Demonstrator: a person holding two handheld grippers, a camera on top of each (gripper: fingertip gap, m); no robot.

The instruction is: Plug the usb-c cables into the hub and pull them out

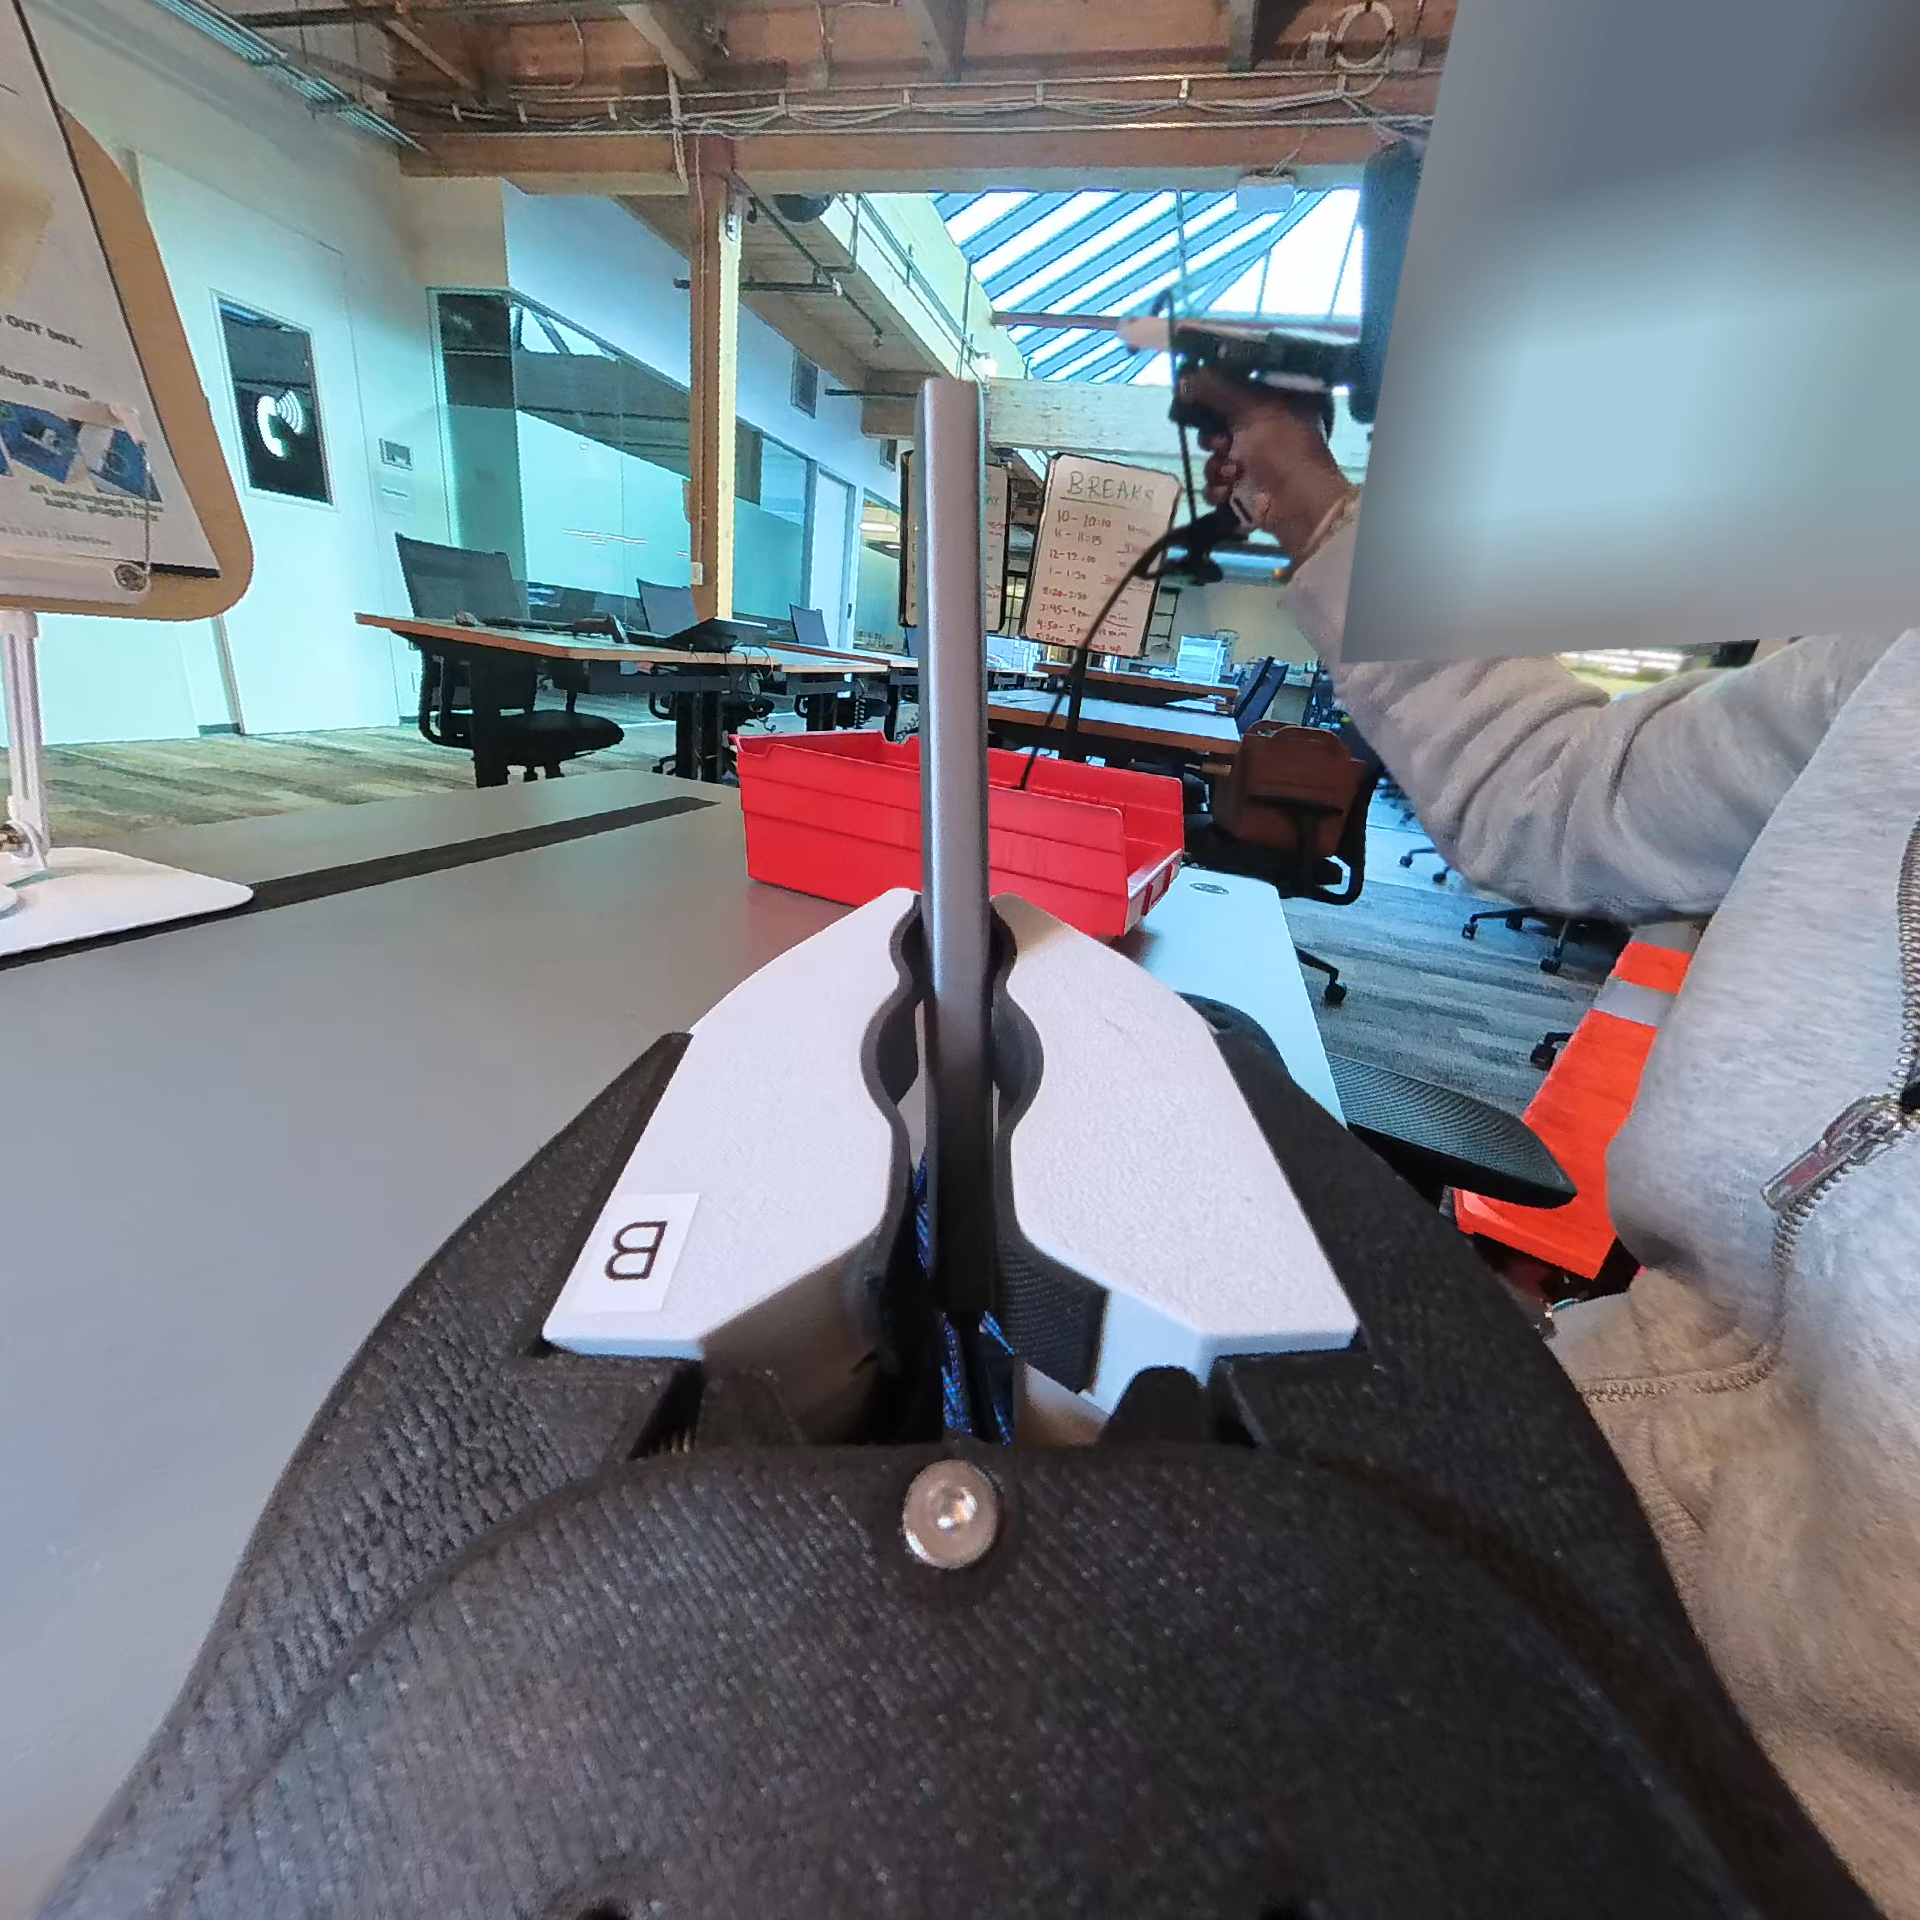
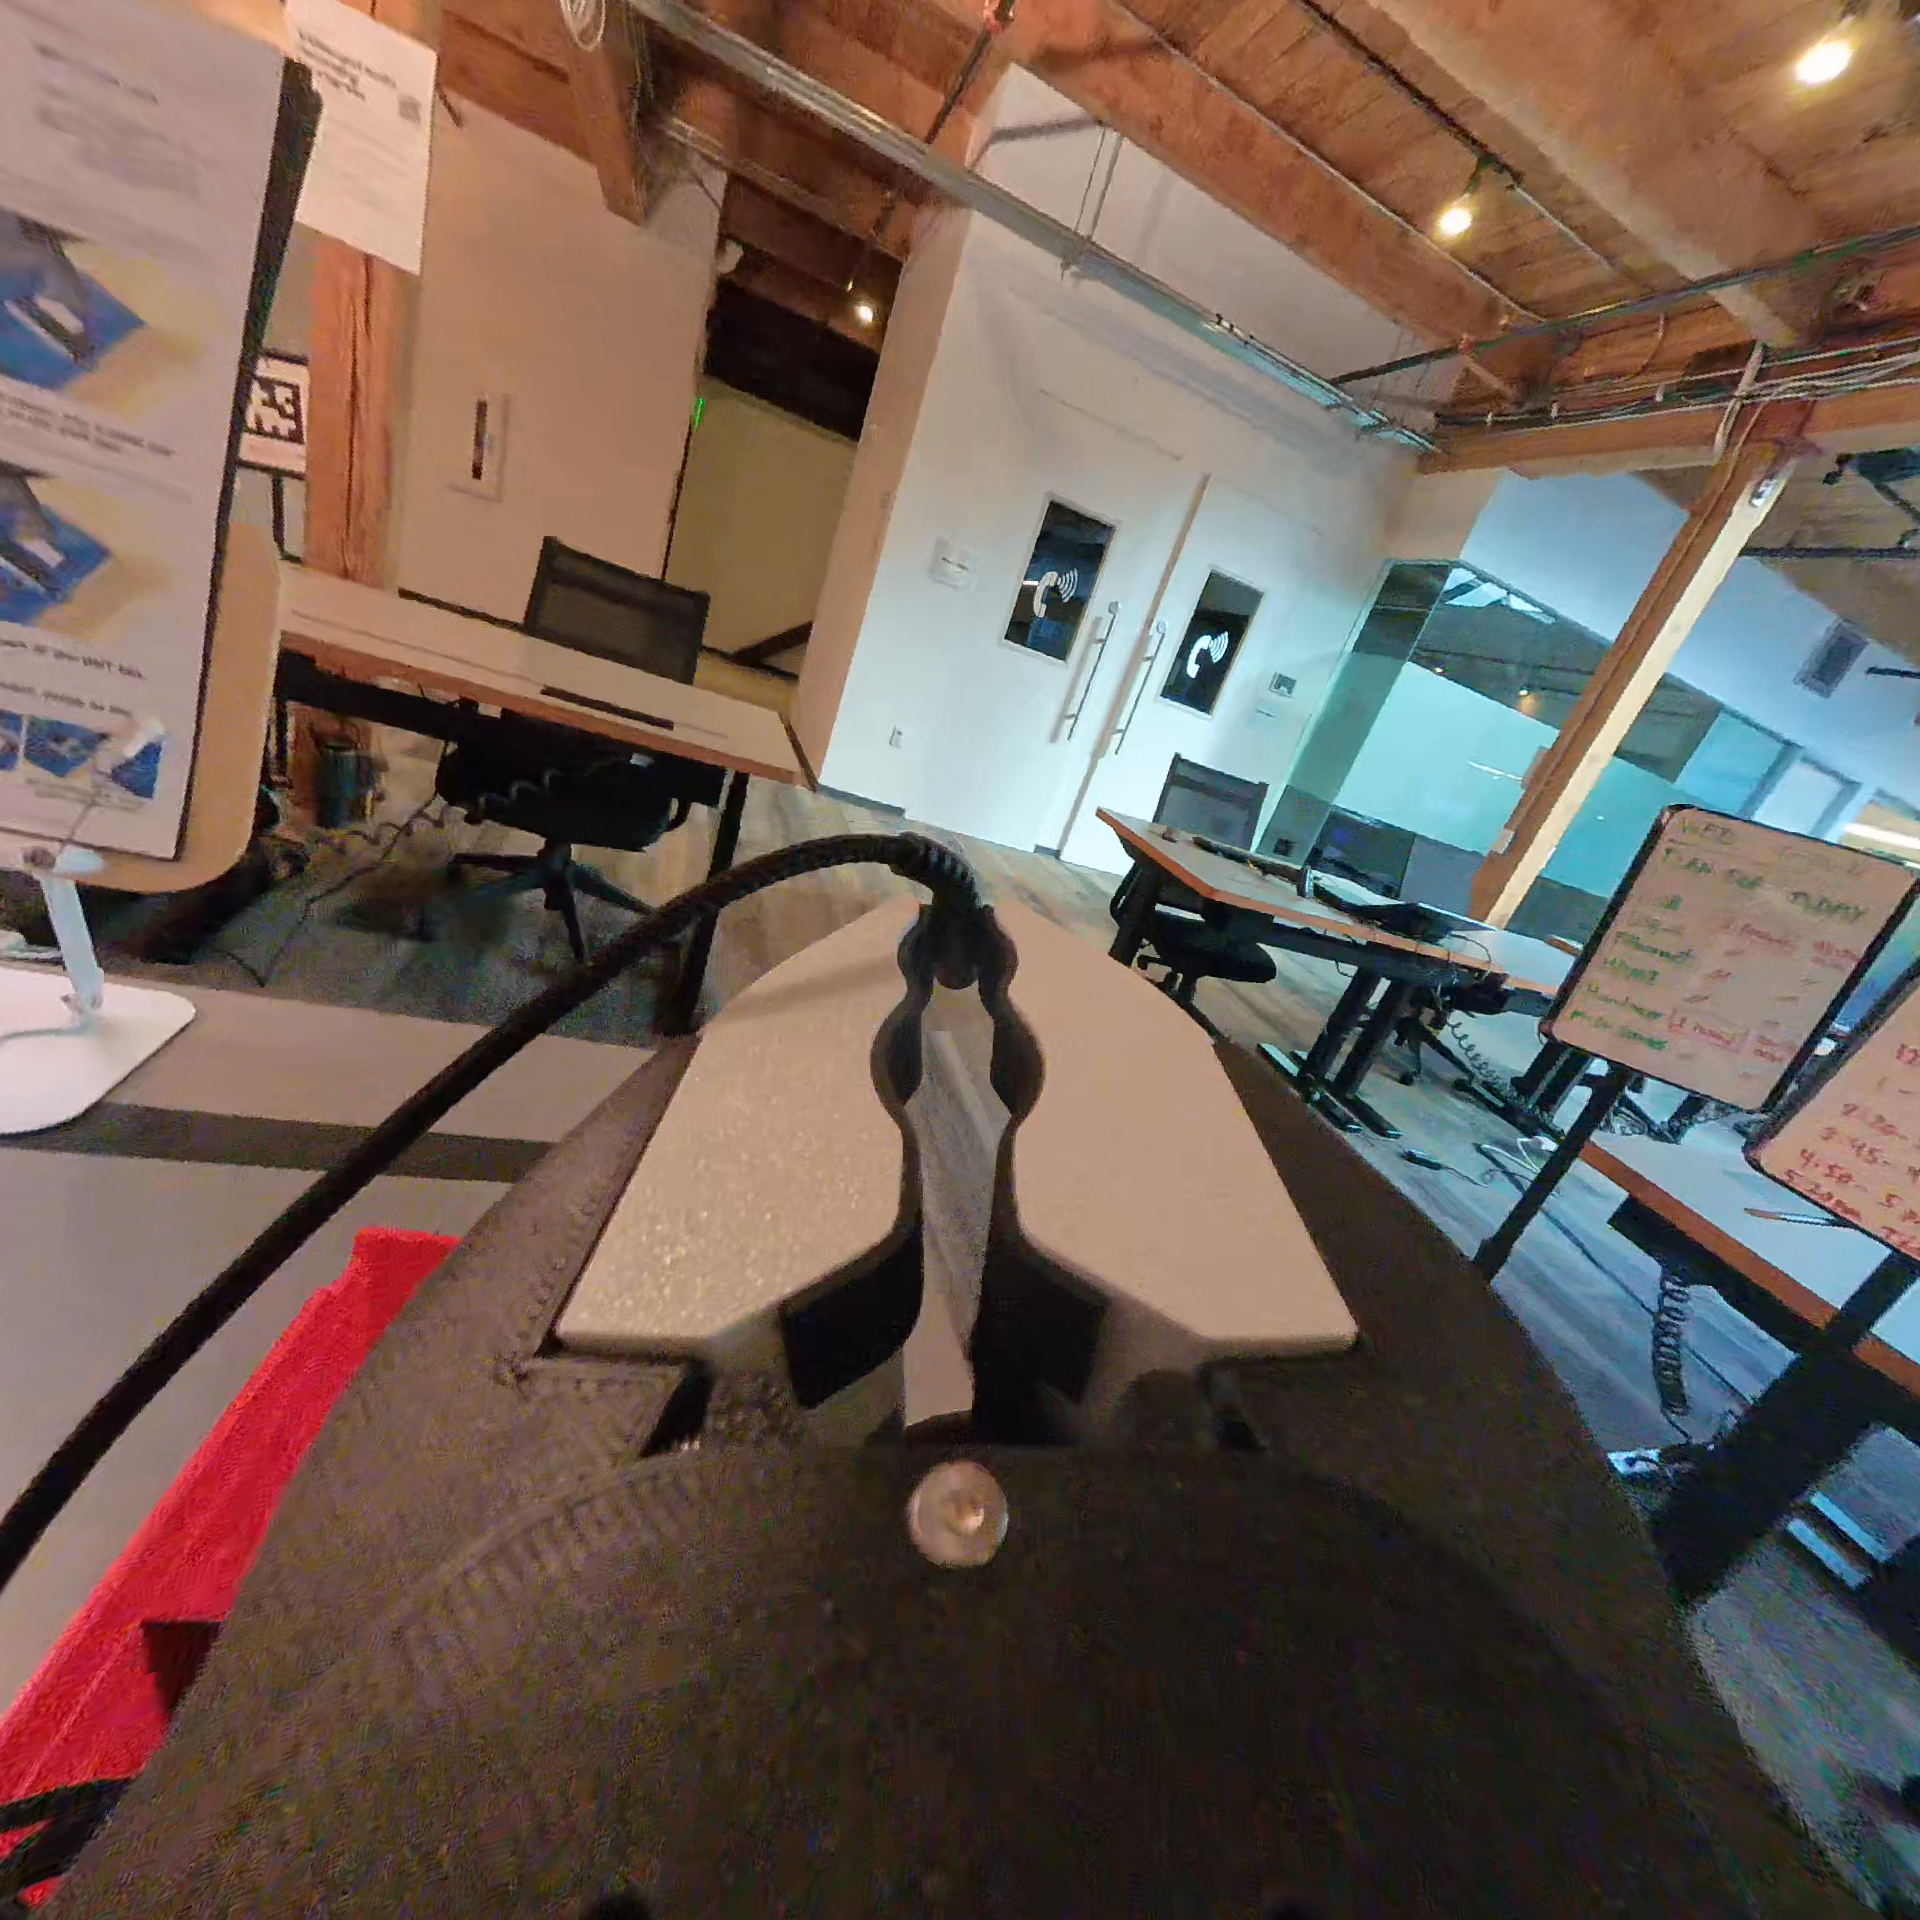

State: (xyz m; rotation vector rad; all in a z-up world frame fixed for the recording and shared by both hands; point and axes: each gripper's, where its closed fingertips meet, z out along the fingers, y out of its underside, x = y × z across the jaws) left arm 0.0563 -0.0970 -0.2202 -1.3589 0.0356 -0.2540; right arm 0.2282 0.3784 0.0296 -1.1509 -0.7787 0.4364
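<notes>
Exposed wooden ceiling beams (image 2: pixel 1299 135) are spanning an open office. Daylight is pouring through a far skylight (image 1: pixel 1143 260). Desks (image 1: pixel 623 644) and black chairs (image 2: pixel 592 748) are standing on carpeted floor (image 1: pixel 1455 987) before white walls (image 2: pixel 1143 436).

Both grippers (image 1: pixel 951 935) (image 2: pixel 951 961) clamped, raised.

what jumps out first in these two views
In the left wrist view, the grey hub stands upright, clamped in the left gripper, with a red bin on the table behind it. In the right wrist view, the right gripper pinches a black braided cable that arcs away left.
</notes>
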